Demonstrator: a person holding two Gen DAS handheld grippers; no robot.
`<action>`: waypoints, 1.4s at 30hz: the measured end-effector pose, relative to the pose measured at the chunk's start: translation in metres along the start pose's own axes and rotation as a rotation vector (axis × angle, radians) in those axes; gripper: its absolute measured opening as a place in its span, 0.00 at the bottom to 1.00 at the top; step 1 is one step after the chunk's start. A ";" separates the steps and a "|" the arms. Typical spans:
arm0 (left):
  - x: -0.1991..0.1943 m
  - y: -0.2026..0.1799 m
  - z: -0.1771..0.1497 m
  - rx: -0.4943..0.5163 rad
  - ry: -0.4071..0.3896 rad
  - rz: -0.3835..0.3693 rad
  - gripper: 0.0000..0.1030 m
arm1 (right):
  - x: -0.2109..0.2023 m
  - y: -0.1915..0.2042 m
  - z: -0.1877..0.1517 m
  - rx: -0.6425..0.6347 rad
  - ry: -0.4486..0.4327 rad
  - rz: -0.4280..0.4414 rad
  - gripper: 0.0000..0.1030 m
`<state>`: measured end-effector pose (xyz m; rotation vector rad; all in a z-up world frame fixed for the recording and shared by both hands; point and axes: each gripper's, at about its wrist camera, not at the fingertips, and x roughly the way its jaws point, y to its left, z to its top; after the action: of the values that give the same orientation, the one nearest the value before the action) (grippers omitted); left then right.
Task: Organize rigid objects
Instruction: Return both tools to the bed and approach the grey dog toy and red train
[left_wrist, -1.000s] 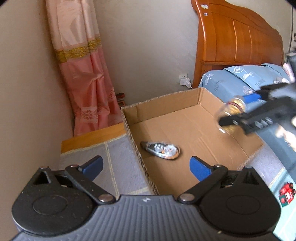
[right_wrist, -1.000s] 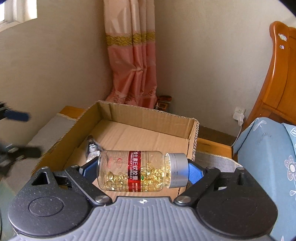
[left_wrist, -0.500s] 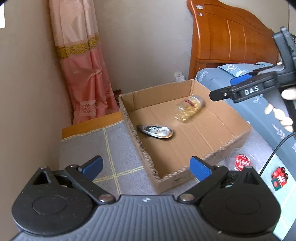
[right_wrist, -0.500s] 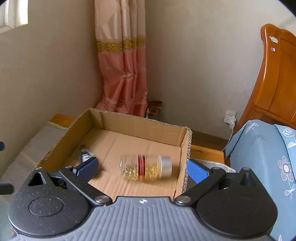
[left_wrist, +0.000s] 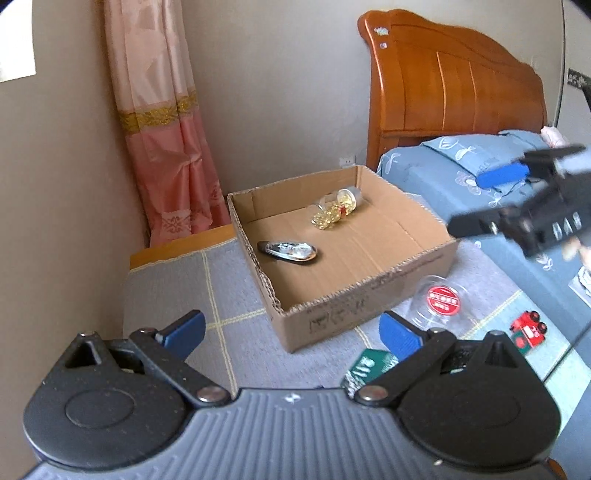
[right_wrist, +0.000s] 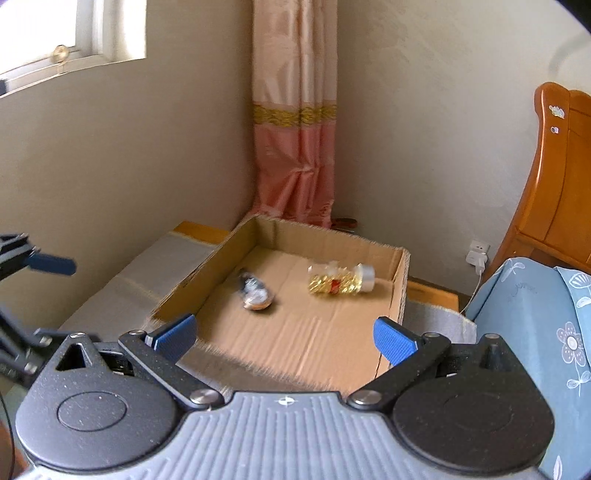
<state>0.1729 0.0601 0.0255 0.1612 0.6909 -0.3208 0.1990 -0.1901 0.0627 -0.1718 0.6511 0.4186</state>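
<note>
**Bottle lying in the box, both sets of fingers empty**

The cardboard box (left_wrist: 364, 291) is sitting on the grey mat (left_wrist: 177, 280), ahead of the left gripper (left_wrist: 291, 332) and between its fingers in that view. The right gripper (right_wrist: 284, 334) is hanging over the box's near edge; its fingers have just been opening and are standing spread wide, with nothing between them. The left gripper's fingers are also gaping wide and gripping nothing. The capsule bottle (right_wrist: 341, 278) is lying on its side on the box floor, well beyond the right fingers. The shiny oval thing (left_wrist: 290, 252) is lying nearer the left wall of the box. A clear lidded jar (left_wrist: 439, 302), a green packet (left_wrist: 369, 367) and a red toy (left_wrist: 528, 328) are resting on the mat, near the left gripper's right finger.
</note>
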 end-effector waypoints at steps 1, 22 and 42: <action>-0.001 -0.001 -0.003 -0.004 -0.003 -0.004 0.99 | -0.006 0.005 -0.008 -0.002 -0.004 0.004 1.00; -0.005 -0.033 -0.100 -0.077 0.041 0.050 0.99 | -0.053 0.040 -0.174 0.126 0.008 -0.109 1.00; 0.022 -0.103 -0.115 -0.018 0.085 -0.148 0.99 | -0.050 0.001 -0.243 0.205 0.116 -0.240 1.00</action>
<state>0.0848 -0.0129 -0.0805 0.1070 0.7913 -0.4512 0.0292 -0.2747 -0.0970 -0.0780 0.7733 0.1104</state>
